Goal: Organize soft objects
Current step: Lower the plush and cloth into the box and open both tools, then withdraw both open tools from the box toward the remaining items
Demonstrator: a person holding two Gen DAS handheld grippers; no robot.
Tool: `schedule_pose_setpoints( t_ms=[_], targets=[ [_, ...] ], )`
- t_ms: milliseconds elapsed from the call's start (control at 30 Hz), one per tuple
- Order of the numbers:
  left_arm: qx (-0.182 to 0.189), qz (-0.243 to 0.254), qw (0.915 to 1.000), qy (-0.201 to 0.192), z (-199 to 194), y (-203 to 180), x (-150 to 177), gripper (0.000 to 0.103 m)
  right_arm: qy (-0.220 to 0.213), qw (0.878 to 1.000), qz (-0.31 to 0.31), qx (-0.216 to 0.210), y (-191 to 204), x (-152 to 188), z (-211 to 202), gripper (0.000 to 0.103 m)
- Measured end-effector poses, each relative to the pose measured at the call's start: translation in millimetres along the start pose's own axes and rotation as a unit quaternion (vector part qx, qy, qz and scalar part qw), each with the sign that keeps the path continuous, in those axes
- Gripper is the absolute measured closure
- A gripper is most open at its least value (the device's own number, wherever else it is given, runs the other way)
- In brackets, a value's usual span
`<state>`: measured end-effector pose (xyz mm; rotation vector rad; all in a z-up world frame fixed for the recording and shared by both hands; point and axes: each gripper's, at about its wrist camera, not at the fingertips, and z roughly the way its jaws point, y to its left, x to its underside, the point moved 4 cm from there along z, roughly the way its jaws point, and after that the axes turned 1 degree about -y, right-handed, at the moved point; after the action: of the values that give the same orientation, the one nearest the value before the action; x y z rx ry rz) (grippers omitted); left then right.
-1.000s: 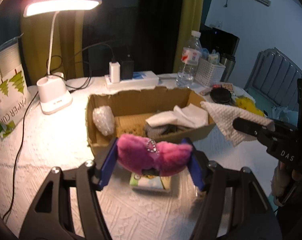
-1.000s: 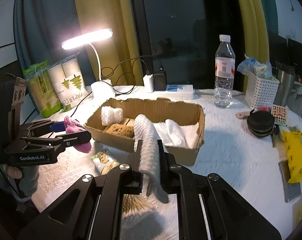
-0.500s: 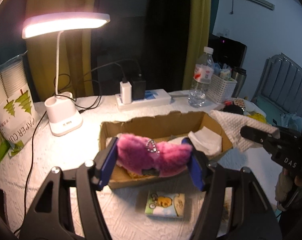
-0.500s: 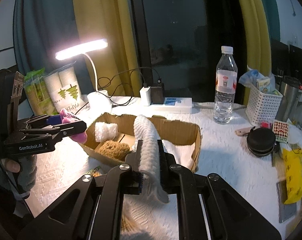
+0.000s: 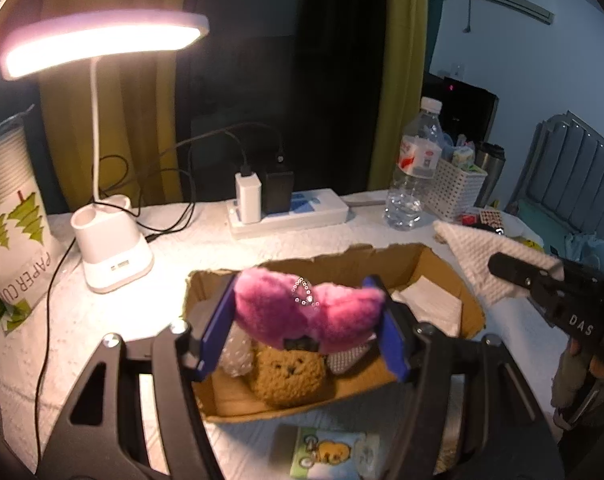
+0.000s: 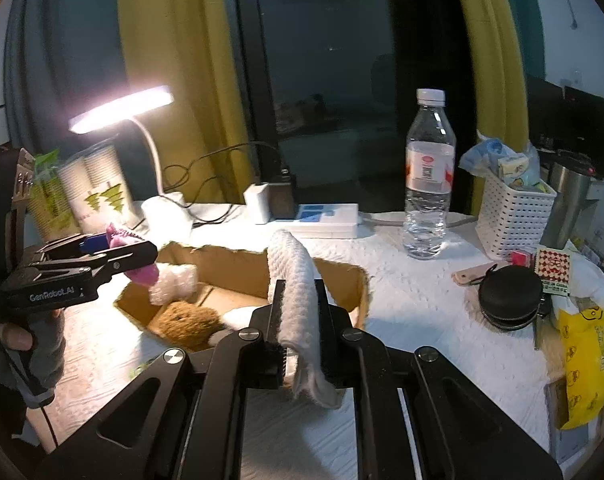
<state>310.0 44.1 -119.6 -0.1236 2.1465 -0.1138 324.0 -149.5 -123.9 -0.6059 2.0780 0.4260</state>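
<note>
My left gripper is shut on a pink plush toy and holds it over the near left part of an open cardboard box. Inside the box lie a brown plush bear, a white fluffy piece and folded white cloths. My right gripper is shut on a white waffle-weave cloth and holds it above the box's near right edge. The right gripper with the cloth also shows in the left wrist view.
A lit desk lamp, paper cup sleeve, power strip, water bottle and white basket stand behind the box. A small tissue pack lies in front. A black round case and yellow bag lie at right.
Both grippers have risen and moved forward. The pink toy now hangs over the box interior instead of in front of it. The white cloth has come nearer the box's edge.
</note>
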Motion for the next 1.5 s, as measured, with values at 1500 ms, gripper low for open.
schedule_pose_setpoints(
  t_ms=[1500],
  targets=[
    [0.017, -0.008, 0.9998, 0.007, -17.6, -2.3, 9.9, 0.02, 0.021, 0.999, -0.024, 0.028, 23.8, 6.8, 0.4, 0.06]
  ],
)
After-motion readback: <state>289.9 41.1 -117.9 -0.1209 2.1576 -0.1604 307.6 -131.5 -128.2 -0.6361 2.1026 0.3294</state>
